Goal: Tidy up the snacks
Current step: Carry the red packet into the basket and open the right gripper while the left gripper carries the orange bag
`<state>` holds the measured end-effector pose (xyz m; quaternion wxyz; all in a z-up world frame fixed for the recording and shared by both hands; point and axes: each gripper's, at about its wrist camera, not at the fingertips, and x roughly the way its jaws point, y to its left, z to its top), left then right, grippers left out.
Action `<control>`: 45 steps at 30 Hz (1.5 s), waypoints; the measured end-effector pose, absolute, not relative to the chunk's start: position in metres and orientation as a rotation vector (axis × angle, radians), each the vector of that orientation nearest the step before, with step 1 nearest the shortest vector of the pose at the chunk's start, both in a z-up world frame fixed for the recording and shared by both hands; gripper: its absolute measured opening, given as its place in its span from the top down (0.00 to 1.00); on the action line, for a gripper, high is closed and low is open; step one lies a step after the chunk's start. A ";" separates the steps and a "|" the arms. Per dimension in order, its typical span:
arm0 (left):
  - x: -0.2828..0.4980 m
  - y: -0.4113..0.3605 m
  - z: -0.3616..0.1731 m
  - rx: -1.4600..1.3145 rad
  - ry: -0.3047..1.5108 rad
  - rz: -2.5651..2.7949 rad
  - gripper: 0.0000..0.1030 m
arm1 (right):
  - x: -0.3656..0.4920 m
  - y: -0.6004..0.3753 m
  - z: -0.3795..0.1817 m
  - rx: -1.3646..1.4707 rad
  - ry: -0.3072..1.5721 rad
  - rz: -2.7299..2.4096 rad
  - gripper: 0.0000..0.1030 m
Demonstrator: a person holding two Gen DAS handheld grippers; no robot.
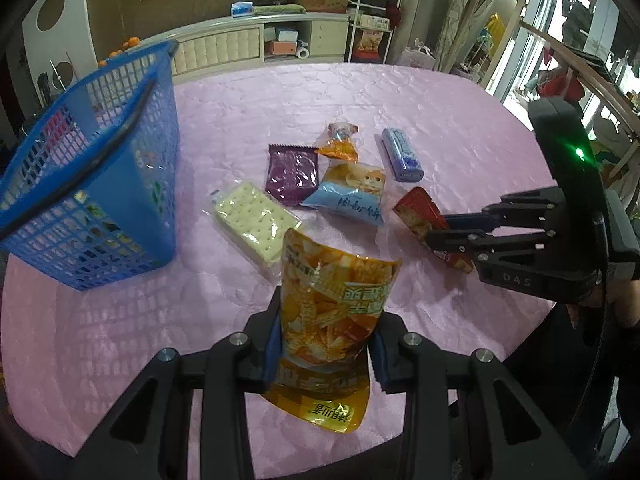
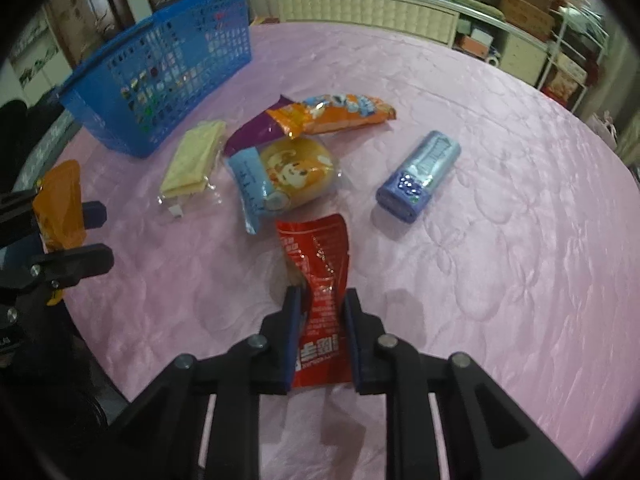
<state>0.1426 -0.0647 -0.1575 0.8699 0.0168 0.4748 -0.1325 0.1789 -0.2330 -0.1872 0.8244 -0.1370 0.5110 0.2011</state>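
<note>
My left gripper (image 1: 324, 340) is shut on an orange snack pouch (image 1: 332, 304), which stands up between the pads above the pink tablecloth (image 1: 248, 112). The same pouch (image 2: 60, 208) shows at the left edge of the right wrist view. My right gripper (image 2: 320, 320) is shut on a red snack packet (image 2: 320, 272), its top edge sticking out past the fingertips; in the left wrist view that red packet (image 1: 420, 216) hangs at the right gripper (image 1: 436, 232). A blue mesh basket (image 1: 92, 168) stands at the left with several items inside.
Loose on the cloth lie a cracker pack (image 1: 256, 224), a purple packet (image 1: 292, 174), a light blue cat-print bag (image 1: 352, 196), an orange wrapped snack (image 1: 340, 144) and a lilac box (image 1: 402, 156). Beyond the table's far edge stand a cabinet (image 1: 260, 40) and shelves.
</note>
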 end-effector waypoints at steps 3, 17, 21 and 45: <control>0.138 -0.060 -0.148 0.025 0.967 -0.271 0.67 | 0.169 -0.229 -0.171 -0.297 1.060 0.427 0.77; 0.127 -0.011 -0.052 -0.009 0.766 -0.232 0.67 | 0.142 -0.179 -0.060 -0.306 0.834 0.509 0.76; 0.134 0.016 -0.020 -0.001 0.709 -0.188 0.67 | 0.149 -0.153 -0.030 -0.314 0.779 0.544 0.76; 0.181 0.149 -0.016 -0.088 0.732 -0.055 0.67 | 0.234 0.008 -0.050 -0.421 0.883 0.632 0.76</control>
